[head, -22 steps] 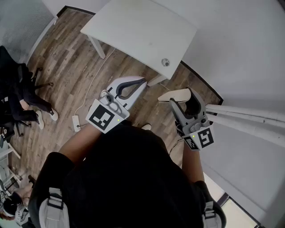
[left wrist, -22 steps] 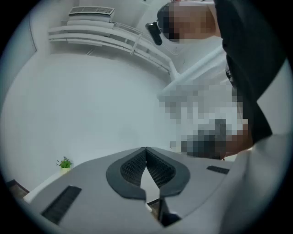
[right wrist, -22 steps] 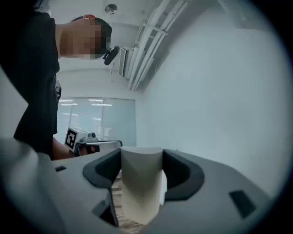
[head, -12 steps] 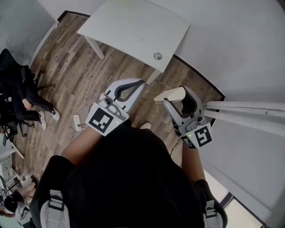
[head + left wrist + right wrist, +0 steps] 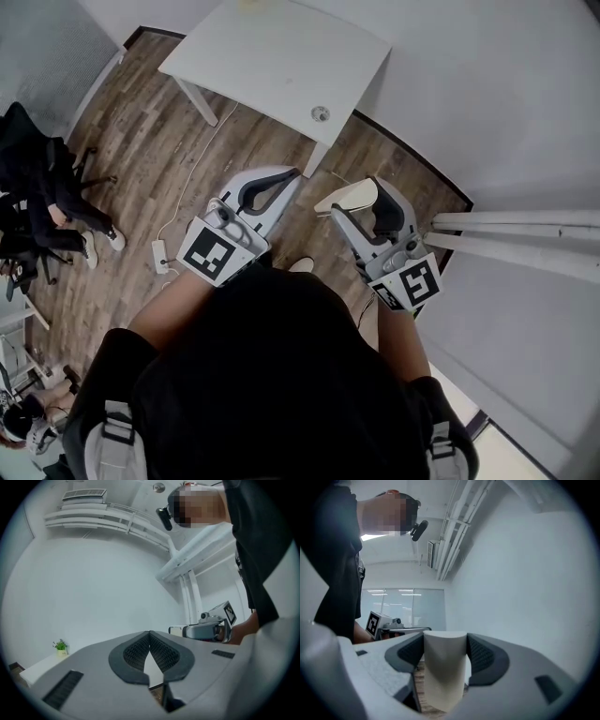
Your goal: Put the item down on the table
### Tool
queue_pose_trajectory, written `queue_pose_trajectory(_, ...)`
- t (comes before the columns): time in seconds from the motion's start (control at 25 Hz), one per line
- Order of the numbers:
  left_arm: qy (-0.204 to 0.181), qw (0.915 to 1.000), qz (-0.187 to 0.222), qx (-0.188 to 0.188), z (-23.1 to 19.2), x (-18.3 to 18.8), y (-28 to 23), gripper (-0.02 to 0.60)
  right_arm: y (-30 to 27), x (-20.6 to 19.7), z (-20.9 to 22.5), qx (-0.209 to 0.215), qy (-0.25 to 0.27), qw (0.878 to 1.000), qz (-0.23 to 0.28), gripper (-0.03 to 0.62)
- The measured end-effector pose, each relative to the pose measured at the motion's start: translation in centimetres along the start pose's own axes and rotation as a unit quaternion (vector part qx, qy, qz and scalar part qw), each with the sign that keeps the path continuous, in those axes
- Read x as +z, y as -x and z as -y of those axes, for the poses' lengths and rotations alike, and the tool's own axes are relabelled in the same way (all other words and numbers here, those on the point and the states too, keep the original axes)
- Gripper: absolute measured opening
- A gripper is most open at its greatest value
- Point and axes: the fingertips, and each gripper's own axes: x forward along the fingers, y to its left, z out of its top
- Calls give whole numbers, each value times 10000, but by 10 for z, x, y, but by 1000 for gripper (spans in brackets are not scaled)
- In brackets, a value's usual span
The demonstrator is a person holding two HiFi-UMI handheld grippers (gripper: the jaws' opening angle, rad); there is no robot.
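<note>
Jaws of the right gripper stand wide and clamp a cream block. Its exact kind is hard to make out and its lower end is lost behind the gripper's body; it is held in the air over the wooden floor, short of the white table. Beside it the left gripper is closed on nothing, while a small round object near the table's edge is too small to identify.
</note>
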Motion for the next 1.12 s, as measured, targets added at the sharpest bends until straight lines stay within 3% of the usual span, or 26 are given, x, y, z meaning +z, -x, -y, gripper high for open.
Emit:
queue_pose_trajectory(0.32,-41,9998,-103,142,24,-4,-2,-6,20,-2,5,232,25,9997,25,284)
queue_pose_trajectory(0.56,-38,9991,-107,397,14,-3,1,-6,11,-4,11,373,-61,9993,12,284)
queue_pose_trajectory(0.88,23,9988,-170,453,-31,-17,3,-6,-31,-9,26,296,-40,9995,-40,284)
queue_pose_trajectory(1.12,40,9997,-61,212,-86,-13,-13,-6,-81,-6,47,114,5,9999,-46,284)
